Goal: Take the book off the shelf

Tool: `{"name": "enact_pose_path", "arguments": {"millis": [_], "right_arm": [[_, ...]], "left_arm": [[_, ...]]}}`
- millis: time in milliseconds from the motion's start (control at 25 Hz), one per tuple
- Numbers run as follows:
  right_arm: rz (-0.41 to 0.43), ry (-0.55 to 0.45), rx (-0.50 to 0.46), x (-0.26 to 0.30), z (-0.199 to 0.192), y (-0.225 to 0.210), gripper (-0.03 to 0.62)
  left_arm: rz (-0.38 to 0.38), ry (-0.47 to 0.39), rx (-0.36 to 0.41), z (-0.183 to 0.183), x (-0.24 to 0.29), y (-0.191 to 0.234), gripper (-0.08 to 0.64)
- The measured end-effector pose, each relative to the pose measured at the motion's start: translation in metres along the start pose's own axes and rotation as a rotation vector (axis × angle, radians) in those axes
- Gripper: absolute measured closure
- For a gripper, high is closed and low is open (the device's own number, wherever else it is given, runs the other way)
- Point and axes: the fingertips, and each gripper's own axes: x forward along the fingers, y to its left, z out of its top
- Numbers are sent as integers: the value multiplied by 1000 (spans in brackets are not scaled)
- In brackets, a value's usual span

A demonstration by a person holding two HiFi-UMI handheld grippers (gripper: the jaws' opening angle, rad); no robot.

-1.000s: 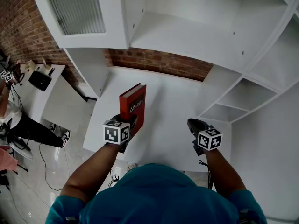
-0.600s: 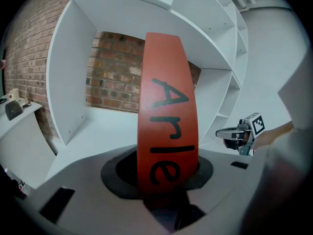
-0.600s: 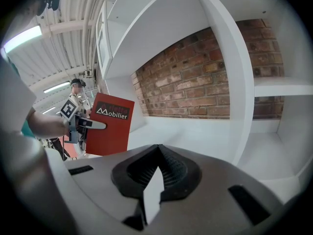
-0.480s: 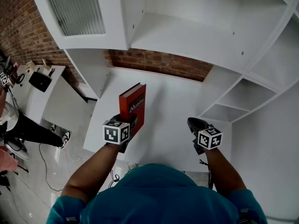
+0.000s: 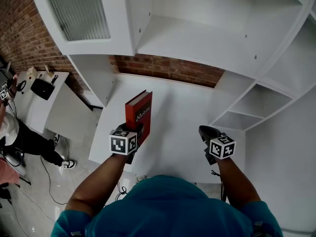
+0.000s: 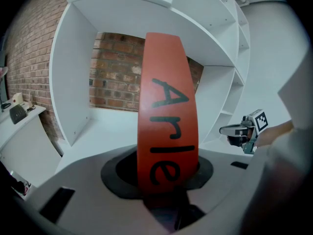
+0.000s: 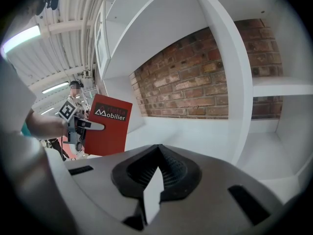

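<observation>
A red hardback book (image 5: 139, 113) with white lettering stands upright over the white shelf surface (image 5: 177, 107). My left gripper (image 5: 134, 130) is shut on its lower end. In the left gripper view the book's spine (image 6: 167, 116) rises straight out from between the jaws and fills the middle. In the right gripper view the book (image 7: 108, 126) shows at the left with the left gripper (image 7: 94, 125) clamped on its edge. My right gripper (image 5: 205, 130) hovers to the right of the book, apart from it, jaws together with nothing between them.
The white shelving unit has a brick wall (image 5: 168, 67) behind it. Upright dividers (image 5: 98, 78) stand at the left and small cubbies (image 5: 247, 107) at the right. A cabinet door with ribbed glass (image 5: 79, 9) hangs above left. A side table with a black bag (image 5: 42, 88) and a person (image 5: 15, 132) are at far left.
Both grippers and the book stay nearly where they were. The person at far left has shifted their legs.
</observation>
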Motion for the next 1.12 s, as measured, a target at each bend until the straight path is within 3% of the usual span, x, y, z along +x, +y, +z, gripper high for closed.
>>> {"name": "enact_pose_path", "arguments": {"millis": [1120], "right_arm": [[-7, 11, -18, 0, -2, -1, 572]], "left_arm": [[9, -9, 0, 3, -3, 3, 394]]}}
